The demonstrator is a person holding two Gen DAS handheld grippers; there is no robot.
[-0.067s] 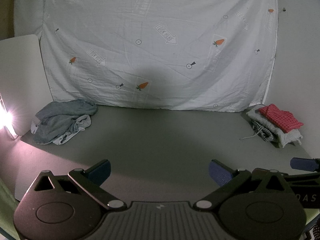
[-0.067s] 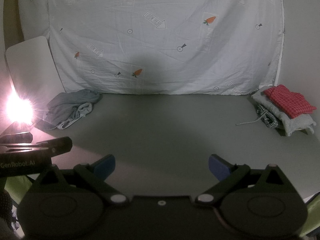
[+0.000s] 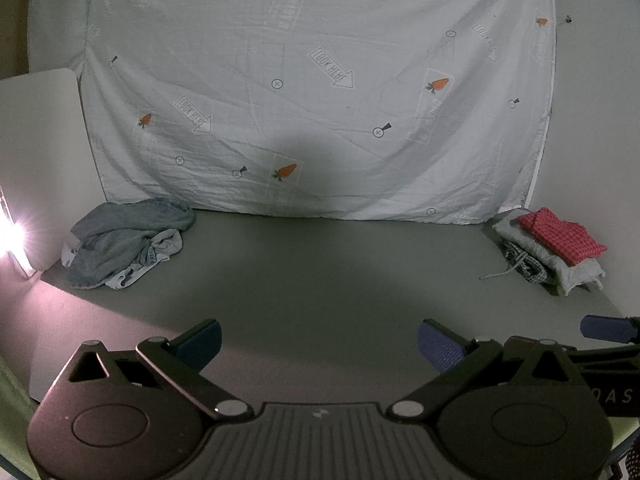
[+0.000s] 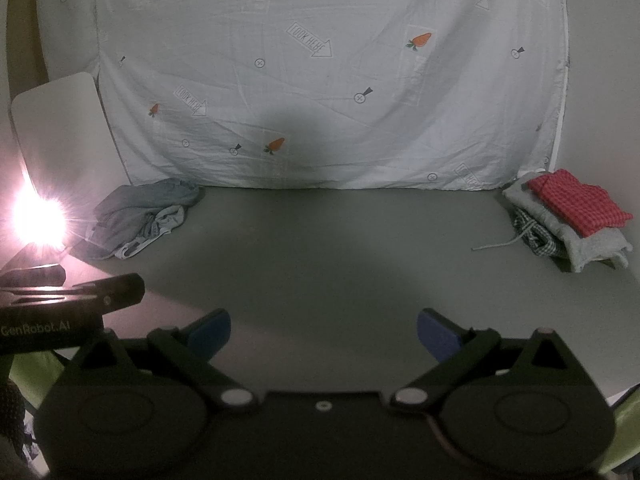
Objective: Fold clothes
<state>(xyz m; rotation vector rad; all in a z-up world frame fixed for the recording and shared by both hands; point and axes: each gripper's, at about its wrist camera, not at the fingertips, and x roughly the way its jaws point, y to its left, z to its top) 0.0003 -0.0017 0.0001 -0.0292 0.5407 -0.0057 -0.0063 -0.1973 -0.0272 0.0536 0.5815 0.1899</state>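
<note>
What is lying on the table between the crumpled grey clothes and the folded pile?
Nothing: between the crumpled grey clothes and the folded pile the table is bare, in both wrist views.

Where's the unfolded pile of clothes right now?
The crumpled blue-grey pile lies at the table's far left in both wrist views, against the hanging carrot-print sheet, opposite the folded stack at far right.

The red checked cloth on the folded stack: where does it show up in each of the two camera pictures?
Left wrist view: red cloth at the right edge, about mid-height, atop the folded stack.
Right wrist view: red cloth again at the right edge, slightly higher, atop the same stack.
Shared landmark: the carrot-print sheet hanging behind the table; the stack sits by its lower right corner.
</note>
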